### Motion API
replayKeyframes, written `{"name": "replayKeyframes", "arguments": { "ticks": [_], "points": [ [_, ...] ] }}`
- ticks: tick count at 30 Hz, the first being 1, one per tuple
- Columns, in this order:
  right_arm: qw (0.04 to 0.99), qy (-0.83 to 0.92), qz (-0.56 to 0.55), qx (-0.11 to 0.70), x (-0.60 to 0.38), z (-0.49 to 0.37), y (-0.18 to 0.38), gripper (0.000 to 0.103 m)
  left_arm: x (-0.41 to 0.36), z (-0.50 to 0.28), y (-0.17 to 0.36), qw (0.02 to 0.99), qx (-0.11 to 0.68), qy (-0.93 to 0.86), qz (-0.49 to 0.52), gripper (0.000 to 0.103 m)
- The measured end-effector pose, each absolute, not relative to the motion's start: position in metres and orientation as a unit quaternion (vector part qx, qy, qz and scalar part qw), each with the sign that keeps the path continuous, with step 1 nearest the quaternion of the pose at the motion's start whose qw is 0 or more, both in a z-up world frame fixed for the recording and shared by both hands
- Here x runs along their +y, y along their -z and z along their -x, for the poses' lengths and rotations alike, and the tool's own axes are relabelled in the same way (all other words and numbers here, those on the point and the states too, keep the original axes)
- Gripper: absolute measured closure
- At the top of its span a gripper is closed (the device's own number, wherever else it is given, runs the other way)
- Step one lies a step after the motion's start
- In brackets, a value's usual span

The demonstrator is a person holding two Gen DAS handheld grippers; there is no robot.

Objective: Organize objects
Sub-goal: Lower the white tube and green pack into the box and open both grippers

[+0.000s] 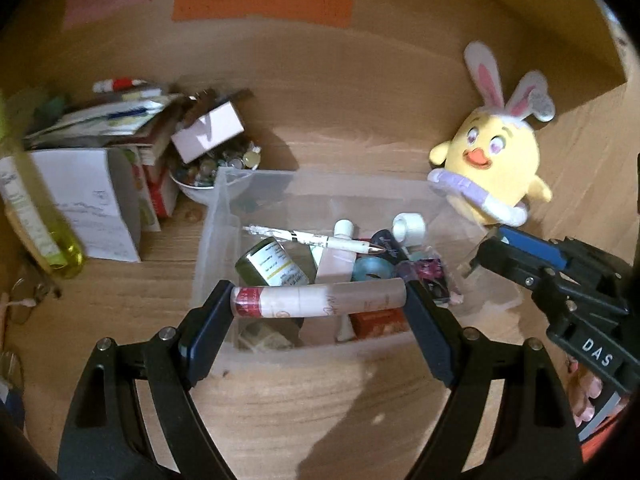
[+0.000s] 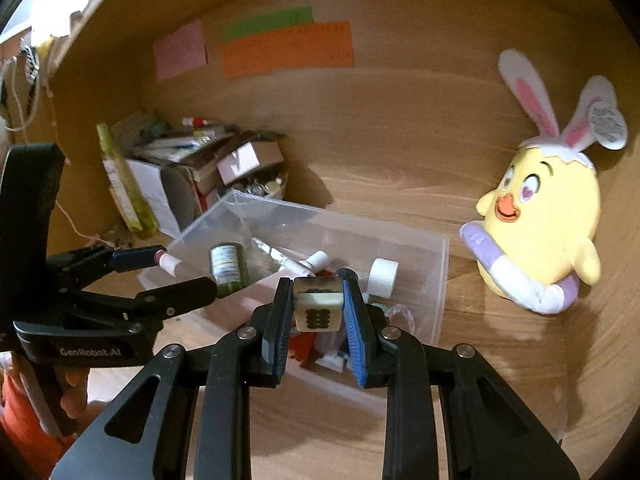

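A: Fingers (image 1: 212, 320) of the left gripper (image 1: 319, 300) clamp a frosted cosmetic tube (image 1: 320, 301) end to end, just above the near wall of the clear plastic bin (image 1: 208, 240) on the wooden desk (image 1: 340, 140).

B: And its handling?

A: Likely light, smooth and round, so it could roll or slip. Held by its two ends it may pivot, and a grip across the middle would seem steadier.

B: To the right?

A: The right gripper (image 2: 316, 308) is closed on a mahjong tile (image 2: 318, 308), its fingers (image 2: 354, 320) pressing the tile's two flat sides over the same bin. The tile looks hard, compact and stiff, and those flat faces give a sure hold.

B: The bin itself?

A: It already holds a dark green jar (image 1: 272, 266), a white pen (image 1: 332, 242) and a white tape roll (image 2: 383, 276). A yellow plush chick (image 2: 548, 216) sits beside it at far right.
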State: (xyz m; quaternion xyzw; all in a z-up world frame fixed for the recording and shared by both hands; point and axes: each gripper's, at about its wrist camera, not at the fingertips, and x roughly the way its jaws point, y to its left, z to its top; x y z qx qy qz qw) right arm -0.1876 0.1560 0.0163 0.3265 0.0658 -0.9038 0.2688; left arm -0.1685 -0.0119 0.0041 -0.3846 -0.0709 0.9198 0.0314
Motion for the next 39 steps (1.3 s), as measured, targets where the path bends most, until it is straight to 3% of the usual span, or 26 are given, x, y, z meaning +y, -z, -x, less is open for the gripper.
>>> {"name": "replayKeyframes", "arguments": {
  "ticks": [8, 15, 19, 35, 39],
  "points": [
    [0.247, 0.894, -0.362, 0.094, 0.144, 0.215, 0.013, 0.081, -0.014, 0.190, 0.015, 0.038, -0.082, -0.908, 0.409, 0.019],
    [0.248, 0.886, -0.377, 0.105, 0.139, 0.220, 0.023, 0.079, -0.012, 0.191, 0.013, 0.034, -0.071, -0.913, 0.401, 0.011],
    [0.256, 0.886, -0.373, 0.101, 0.142, 0.215, 0.018, 0.069, -0.009, 0.185, 0.008, 0.040, -0.061, -0.916, 0.394, 0.010],
    [0.264, 0.906, -0.322, 0.079, 0.177, 0.161, -0.013, 0.046, 0.001, 0.123, -0.021, 0.032, -0.011, -0.948, 0.317, 0.006],
    [0.264, 0.912, -0.307, 0.069, 0.184, 0.145, -0.014, 0.035, 0.003, 0.108, -0.019, 0.026, -0.005, -0.952, 0.304, 0.006]
  ]
}}
